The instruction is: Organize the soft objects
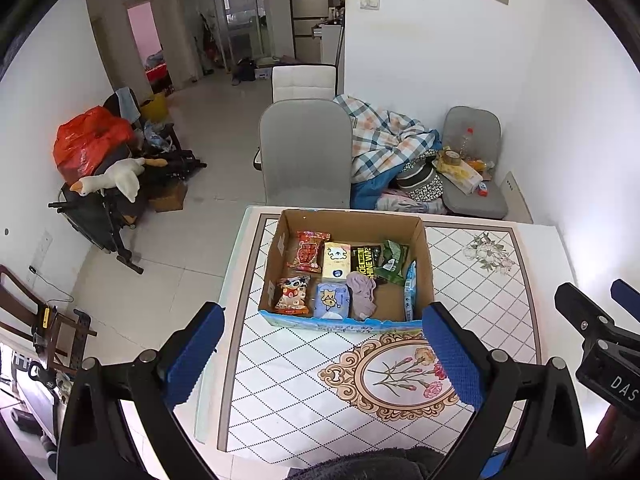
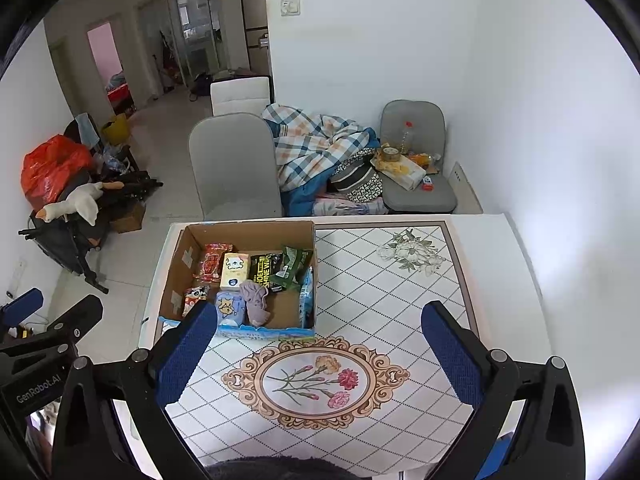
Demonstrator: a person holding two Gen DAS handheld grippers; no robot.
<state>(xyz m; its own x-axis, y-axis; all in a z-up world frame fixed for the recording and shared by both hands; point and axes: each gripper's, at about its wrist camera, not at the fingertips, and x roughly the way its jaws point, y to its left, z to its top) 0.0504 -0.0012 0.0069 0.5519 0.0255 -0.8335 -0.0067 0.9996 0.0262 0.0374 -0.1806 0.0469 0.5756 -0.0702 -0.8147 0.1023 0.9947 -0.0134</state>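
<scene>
A cardboard box (image 1: 424,252) (image 2: 176,276) stands on the patterned table (image 1: 304,380) (image 2: 380,312) near its far edge. Inside lie several soft packs: red snack bags (image 1: 308,252), a yellow tissue pack (image 1: 337,261) (image 2: 235,267), a blue tissue pack (image 1: 331,300) (image 2: 229,306), a crumpled purple cloth (image 1: 362,290) (image 2: 256,300), a black wipes pack (image 1: 366,260), a green packet (image 1: 394,260) (image 2: 294,264). My left gripper (image 1: 324,322) hovers open just before the box, empty. My right gripper (image 2: 322,316) is open over the bare table, right of the box.
A grey chair (image 1: 306,152) (image 2: 232,164) is pushed against the table's far edge. Beyond it a plaid blanket (image 1: 384,136) and a second chair with clutter (image 1: 472,160) sit by the white wall. Black folded frames with a plush goose (image 1: 112,178) stand at the left.
</scene>
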